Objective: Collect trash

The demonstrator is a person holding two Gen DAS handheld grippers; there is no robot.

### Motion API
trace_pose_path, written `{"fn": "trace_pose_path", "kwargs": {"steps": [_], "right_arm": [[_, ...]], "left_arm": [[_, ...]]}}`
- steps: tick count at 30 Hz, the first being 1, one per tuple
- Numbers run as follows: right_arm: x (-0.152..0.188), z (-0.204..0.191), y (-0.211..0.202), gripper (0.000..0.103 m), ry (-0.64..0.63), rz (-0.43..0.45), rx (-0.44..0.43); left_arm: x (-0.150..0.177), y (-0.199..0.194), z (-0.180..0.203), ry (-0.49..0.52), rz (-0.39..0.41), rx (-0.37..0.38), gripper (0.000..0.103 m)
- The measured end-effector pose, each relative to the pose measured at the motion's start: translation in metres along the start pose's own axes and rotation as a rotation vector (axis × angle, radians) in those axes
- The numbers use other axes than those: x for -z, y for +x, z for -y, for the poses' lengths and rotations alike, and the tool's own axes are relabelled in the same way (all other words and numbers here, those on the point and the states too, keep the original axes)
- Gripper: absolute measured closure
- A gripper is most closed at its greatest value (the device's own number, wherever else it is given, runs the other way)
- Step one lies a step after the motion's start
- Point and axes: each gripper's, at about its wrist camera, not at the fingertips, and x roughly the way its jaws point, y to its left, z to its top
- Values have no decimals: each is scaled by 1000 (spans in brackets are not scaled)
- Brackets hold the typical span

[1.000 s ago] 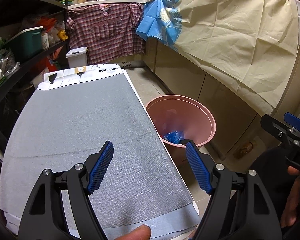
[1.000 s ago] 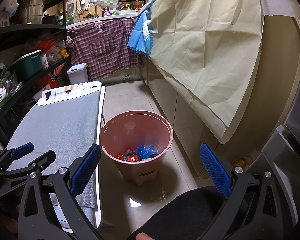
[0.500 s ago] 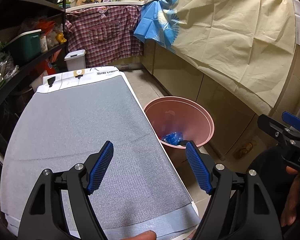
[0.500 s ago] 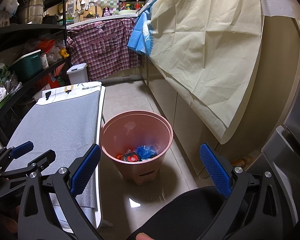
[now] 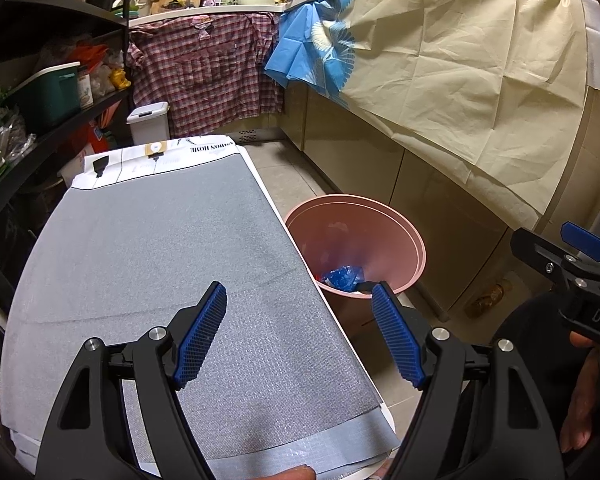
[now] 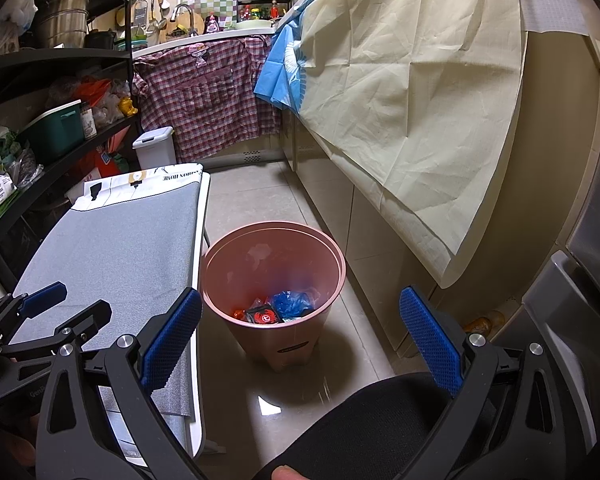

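Both pairs of tongs hang spread and empty: my left tongs [image 5: 298,336] over the grey table [image 5: 148,248], my right tongs [image 6: 300,332] over the floor. All the trash I can find already lies in the pink bin [image 6: 332,248], which stands on the floor just beside the table's right edge, ahead of and below my right tongs and off to the right of my left ones, so my right hand is nearer. From the left wrist, only a blue wrapper [image 5: 342,276] shows past the rim; the right wrist looks deeper and adds a red-and-black packet [image 6: 265,315] beside it. No loose trash shows on the table, so I judge collecting is about finished.
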Motion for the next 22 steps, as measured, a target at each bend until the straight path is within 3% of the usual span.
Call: {"fn": "trace_pose_path", "kwargs": {"steps": [22], "right_arm": [[0, 0, 0, 6, 0, 0, 1]], "left_arm": [[-3, -2, 2, 2, 12, 0, 25]]}}
